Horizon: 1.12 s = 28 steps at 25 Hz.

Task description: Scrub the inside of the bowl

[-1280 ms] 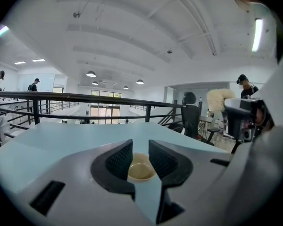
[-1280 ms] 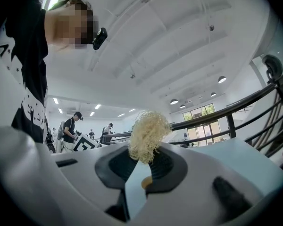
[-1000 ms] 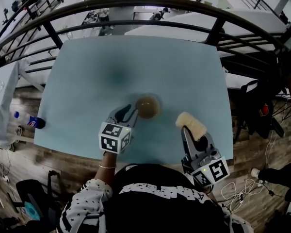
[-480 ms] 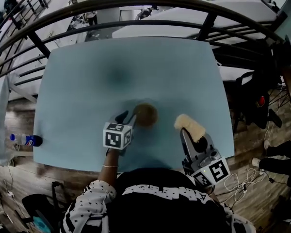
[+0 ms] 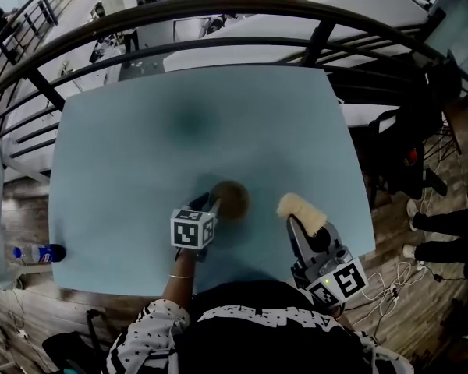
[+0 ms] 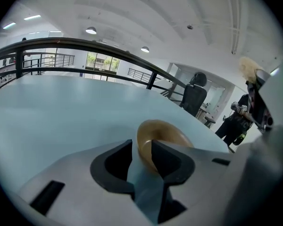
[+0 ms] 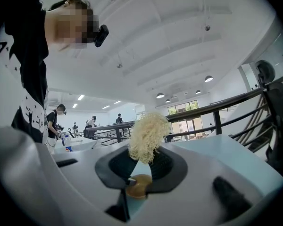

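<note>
Looking down on a big pale blue table (image 5: 140, 131), pretty much bare. Next down in size, the left gripper (image 5: 206, 204), parked at the near-left edge of the bowl (image 5: 232, 199): jaws just been opening, now at full spread, straddling the near rim with one pad inside and one outside, not squeezing it from the look of the gaps. Then the right gripper (image 5: 303, 226), off to the right and apart from the bowl, clamped tight on a pale fluffy scrubber (image 5: 302, 211) poking out past the tips. Then the bowl itself: small, brown, shallow, upright, toward the near middle of the table. Guessing light and rigid, plastic or thin wood maybe, glossy enough to be slippery, so probably skates around on that smooth top as soon as scrubbed. Best to pinch the wall at the near rim, right at the left jaws' spot, and press down a little, leaving the far side and the inside free for the right hand. Smallest bit, the scrubber: looks soft and springy, should squash into the curve fine, no need to lean on it hard
</note>
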Motion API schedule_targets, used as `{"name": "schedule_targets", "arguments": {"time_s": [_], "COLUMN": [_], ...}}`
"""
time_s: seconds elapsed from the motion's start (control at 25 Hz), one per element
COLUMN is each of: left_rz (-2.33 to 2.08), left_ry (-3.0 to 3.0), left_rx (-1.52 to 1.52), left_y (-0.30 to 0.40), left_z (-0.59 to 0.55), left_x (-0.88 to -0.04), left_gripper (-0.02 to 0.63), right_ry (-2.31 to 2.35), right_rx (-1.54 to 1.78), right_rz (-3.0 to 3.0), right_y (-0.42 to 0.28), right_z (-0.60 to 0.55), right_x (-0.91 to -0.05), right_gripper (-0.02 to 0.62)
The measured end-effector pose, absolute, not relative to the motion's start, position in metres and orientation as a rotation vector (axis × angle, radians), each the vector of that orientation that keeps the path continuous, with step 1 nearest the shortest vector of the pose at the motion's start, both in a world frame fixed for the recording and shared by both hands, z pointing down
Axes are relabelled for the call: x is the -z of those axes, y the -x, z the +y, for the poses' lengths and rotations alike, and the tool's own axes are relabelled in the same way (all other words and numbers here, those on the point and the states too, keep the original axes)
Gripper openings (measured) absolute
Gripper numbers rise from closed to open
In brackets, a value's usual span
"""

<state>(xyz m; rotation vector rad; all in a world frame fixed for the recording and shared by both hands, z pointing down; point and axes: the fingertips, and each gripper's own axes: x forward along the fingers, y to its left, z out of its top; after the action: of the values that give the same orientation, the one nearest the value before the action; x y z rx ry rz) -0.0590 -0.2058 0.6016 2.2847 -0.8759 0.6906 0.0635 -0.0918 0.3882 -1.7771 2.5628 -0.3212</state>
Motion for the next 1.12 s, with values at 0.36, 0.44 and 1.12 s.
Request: {"name": "schedule_targets", "arguments": {"time_s": [0.36, 0.44, 1.12], "left_rz": [-0.938, -0.949, -1.364], "left_ry": [-2.274, -2.250, -2.422], "left_rx": [-0.779, -0.771, -0.760], "left_y": [0.052, 0.052, 0.055], "left_z": [-0.209, -0.205, -0.183], "left_x": [-0.603, -0.601, -0.493], "left_gripper": [0.029, 0.026, 0.023], "right_ry": [1.764, 1.751, 1.308], "right_rx": [0.318, 0.330, 0.336], "right_rz": [2.575, 2.567, 2.932], "right_y": [-0.067, -0.071, -0.038], "right_z": [-0.097, -0.097, -0.110], "right_x": [-0.390, -0.392, -0.418], "right_gripper": [0.057, 0.057, 0.057]}}
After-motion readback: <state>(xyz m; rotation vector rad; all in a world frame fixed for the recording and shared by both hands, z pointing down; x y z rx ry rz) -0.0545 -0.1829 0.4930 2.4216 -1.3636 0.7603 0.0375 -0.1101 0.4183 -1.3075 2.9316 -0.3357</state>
